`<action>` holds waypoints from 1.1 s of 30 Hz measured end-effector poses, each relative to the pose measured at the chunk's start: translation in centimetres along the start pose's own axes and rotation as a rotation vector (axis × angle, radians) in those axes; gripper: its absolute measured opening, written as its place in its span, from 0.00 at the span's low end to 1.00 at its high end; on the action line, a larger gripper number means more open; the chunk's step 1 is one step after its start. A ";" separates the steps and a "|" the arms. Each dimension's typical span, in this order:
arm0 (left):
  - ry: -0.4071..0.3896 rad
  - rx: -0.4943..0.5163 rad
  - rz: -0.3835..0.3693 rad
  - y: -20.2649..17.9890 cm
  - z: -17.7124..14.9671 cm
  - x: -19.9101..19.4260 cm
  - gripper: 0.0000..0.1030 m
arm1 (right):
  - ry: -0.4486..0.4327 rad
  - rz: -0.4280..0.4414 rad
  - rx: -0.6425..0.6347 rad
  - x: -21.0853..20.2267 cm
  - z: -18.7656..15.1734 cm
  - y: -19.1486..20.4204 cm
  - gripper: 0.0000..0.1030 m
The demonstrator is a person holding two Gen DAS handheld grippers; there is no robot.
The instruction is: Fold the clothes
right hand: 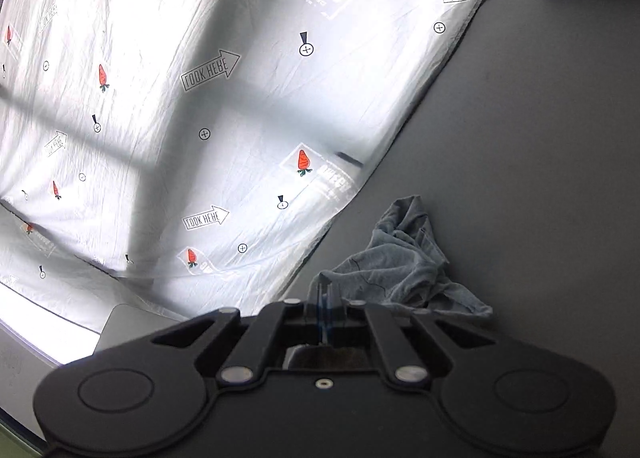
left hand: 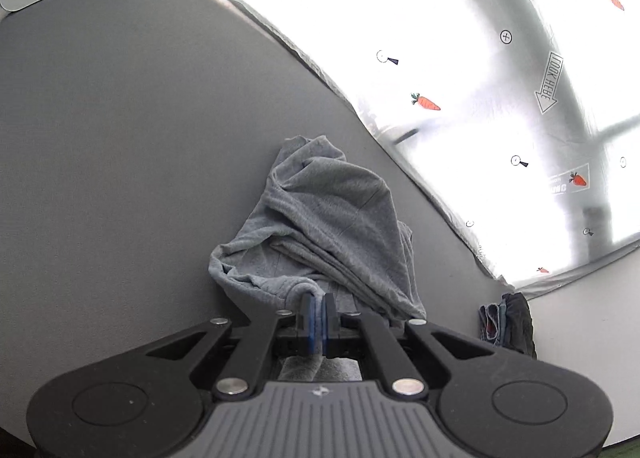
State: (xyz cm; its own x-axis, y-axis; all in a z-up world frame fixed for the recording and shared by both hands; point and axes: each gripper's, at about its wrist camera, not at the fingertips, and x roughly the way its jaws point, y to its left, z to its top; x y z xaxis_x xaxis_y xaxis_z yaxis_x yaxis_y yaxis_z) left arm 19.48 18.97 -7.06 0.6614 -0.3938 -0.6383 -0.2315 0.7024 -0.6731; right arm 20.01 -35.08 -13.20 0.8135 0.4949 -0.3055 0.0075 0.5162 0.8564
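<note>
While the grey garment (left hand: 320,225) sits bunched in a heap on the grey table (left hand: 120,137), the left gripper (left hand: 318,306) has its blue-padded fingers pressed together on a fold of it, fabric visibly pinched btwn the pads. The heap rises just ahead of that gripper, near the edge of a white printed sheet (left hand: 480,77) w/ carrots and "look here" arrows.

In the right wrist view the right gripper (right hand: 327,298) also has its fingers close together; a thin bit of cloth seems caught btwn them, but blur makes it hard to confirm. The garment (right hand: 404,262) lies crumpled just beyond and to the right of those fingers, on the table (right hand: 540,137), beside the sheet (right hand: 240,97).

A separate pile of darker clothes (left hand: 508,322) rests well apart, by the sheet's corner.
</note>
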 end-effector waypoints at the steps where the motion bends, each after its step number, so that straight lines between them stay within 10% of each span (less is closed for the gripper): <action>1: -0.013 -0.009 -0.011 -0.1 0.6 0.1 0.02 | -0.019 0.011 0.003 0.4 0.6 0.3 0.02; 17: -0.087 -0.057 -0.042 -1.2 11.1 10.3 0.02 | -0.215 -0.102 -0.185 12.2 11.0 4.4 0.00; 21: -0.028 0.039 0.112 -0.9 14.1 17.9 0.04 | -0.153 -0.250 -0.264 17.3 13.3 3.8 0.02; 29: -0.138 0.220 0.238 -1.1 17.3 20.6 0.53 | 0.062 -0.434 -0.319 21.8 11.3 -0.8 0.48; 33: -0.037 0.310 0.232 -0.7 16.4 23.2 0.73 | 0.158 -0.436 -0.249 23.8 9.9 -4.0 0.59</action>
State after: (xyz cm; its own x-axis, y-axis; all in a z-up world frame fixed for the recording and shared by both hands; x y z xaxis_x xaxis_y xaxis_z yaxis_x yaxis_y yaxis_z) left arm 46.73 19.02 -15.26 0.6432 -0.1859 -0.7428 -0.1549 0.9184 -0.3640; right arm 45.12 -32.30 -19.82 0.6678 0.2870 -0.6868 0.1712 0.8387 0.5169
